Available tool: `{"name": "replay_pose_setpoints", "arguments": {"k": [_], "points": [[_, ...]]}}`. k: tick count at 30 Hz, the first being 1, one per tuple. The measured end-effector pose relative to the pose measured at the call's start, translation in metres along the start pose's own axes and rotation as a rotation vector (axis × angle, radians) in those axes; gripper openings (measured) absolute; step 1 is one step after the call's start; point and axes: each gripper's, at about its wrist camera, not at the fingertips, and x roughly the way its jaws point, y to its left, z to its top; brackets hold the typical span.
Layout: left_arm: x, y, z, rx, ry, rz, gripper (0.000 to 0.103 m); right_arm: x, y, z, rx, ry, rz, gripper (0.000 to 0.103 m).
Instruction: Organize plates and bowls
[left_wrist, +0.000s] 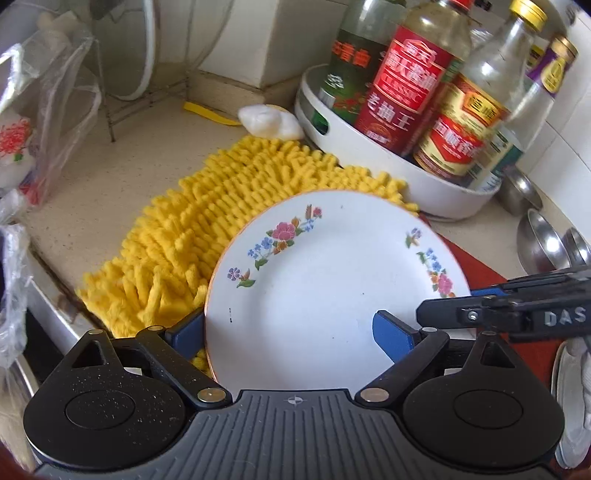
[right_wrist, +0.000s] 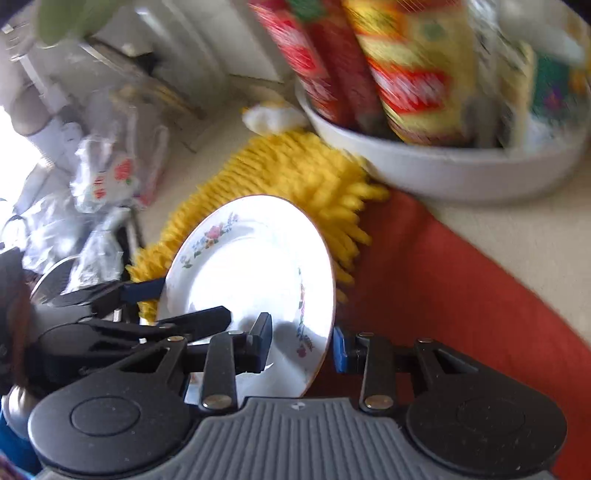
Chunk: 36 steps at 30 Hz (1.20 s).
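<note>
1. I have the floral plate (left_wrist: 332, 280) up off the worktop (left_wrist: 110, 184), tilted, over the yellow chenille mat (left_wrist: 207, 221) and the red cloth (right_wrist: 461, 295).
2. My left tool (left_wrist: 291, 328) stands wide, one blue pad under the plate's left rim and the other lying on its face. I cannot tell from the left wrist view whether it truly bears the plate.
3. My right tool (right_wrist: 303, 343) straddles the plate's right rim, one pad on the face and one just outside the edge. It looks set narrow, but whether it is pinching or only close I cannot tell; that view is blurred.
4. Judging progress: this plate is in mid-transfer, not yet put anywhere.
5. Left to do, as far as I can see: steel bowls (left_wrist: 539, 243) lie unstacked beside the white bottle tray (left_wrist: 406, 173), and the edge of another white plate (left_wrist: 565, 398) shows low at the right. I judge the sorting is at an early stage.
</note>
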Motion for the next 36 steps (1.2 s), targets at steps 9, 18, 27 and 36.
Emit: {"name": "replay_pose_setpoints", "arguments": {"k": [9, 18, 27, 36], "points": [[0.009, 0.008, -0.001, 0.006, 0.002, 0.024, 0.099, -0.006, -0.004, -0.01, 0.027, -0.033, 0.012, 0.032], [-0.009, -0.004, -0.004, -0.03, -0.012, -0.037, 0.093, -0.018, 0.003, -0.017, 0.025, -0.06, 0.013, 0.032], [-0.037, -0.013, -0.008, -0.038, -0.057, -0.005, 0.094, -0.033, 0.008, -0.017, 0.024, -0.089, 0.051, 0.032], [-0.042, -0.038, -0.008, 0.0, -0.078, -0.031, 0.094, -0.064, -0.011, -0.028, 0.066, -0.14, 0.036, 0.032]]}}
